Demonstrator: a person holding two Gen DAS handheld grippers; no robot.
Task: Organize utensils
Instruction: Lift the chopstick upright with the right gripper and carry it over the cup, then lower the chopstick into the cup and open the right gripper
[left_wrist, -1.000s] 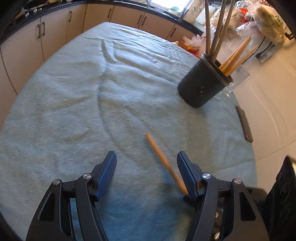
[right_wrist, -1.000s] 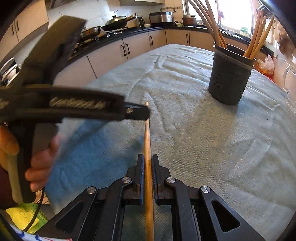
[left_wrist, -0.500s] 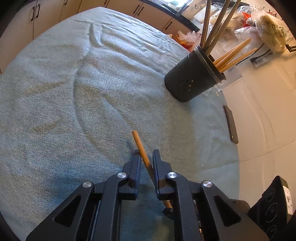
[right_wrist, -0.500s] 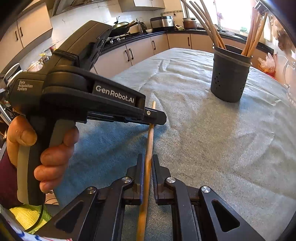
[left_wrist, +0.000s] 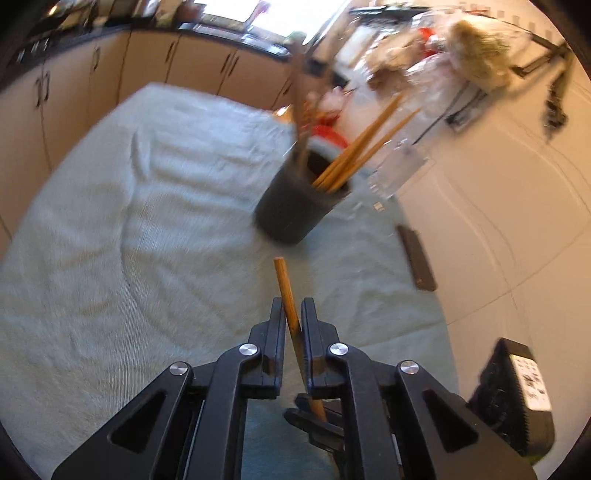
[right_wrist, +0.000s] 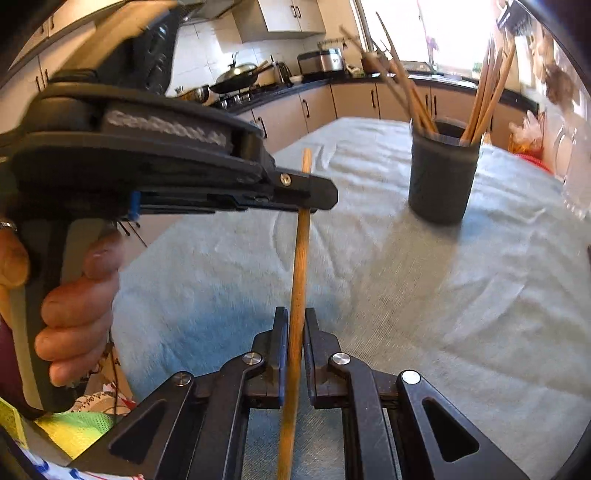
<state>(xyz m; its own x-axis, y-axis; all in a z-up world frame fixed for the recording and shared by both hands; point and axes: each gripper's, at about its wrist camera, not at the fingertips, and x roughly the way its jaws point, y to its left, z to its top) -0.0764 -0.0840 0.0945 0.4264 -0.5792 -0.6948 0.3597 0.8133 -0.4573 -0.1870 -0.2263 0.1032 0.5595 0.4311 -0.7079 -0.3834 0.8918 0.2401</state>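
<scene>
Left tongs (left_wrist: 293, 317) have just clamped onto the chopstick (left_wrist: 286, 291); right tongs (right_wrist: 295, 328) still grip it too, above the desk (left_wrist: 110, 229). Handover underway, holder (left_wrist: 295, 210) far ahead.

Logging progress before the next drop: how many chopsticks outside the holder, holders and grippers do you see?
Loose chopstick: 1, clamped by both grippers
Holder: 1
Grippers: 2 (left gripper, right gripper)
Total: 4
Sticks inside the holder: too blurred to count
</scene>
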